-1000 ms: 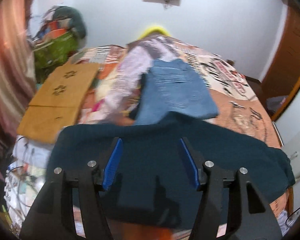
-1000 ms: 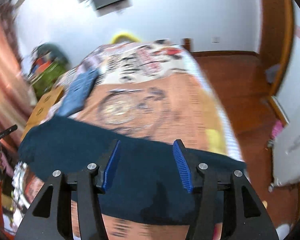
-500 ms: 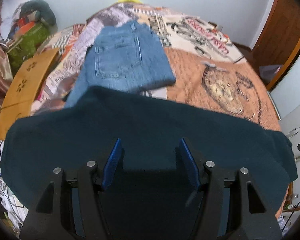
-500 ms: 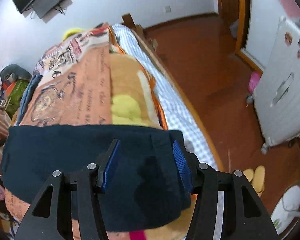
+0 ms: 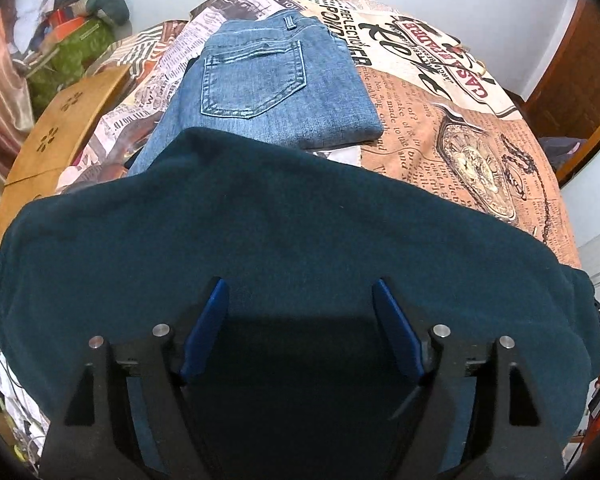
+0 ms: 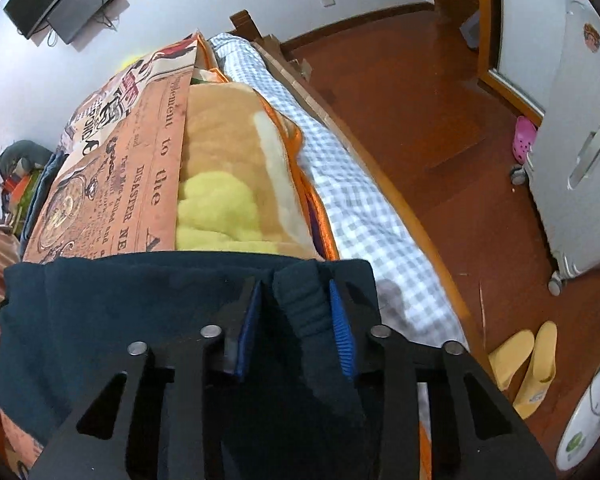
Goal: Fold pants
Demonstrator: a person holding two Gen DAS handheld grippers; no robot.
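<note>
The bed cover (image 5: pixel 440 92) has big words "CASA BIRABEN" and "REFLECTION" on it. Its right side (image 6: pixel 140 184) reads "DISASTER".

Dark teal pants (image 5: pixel 284 216) lie spread flat across the bed's near end.

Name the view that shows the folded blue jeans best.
The left wrist view: the folded blue jeans lie in full sight on the bedspread, back pocket up. The right wrist view shows only a blue sliver at the left edge.
</note>
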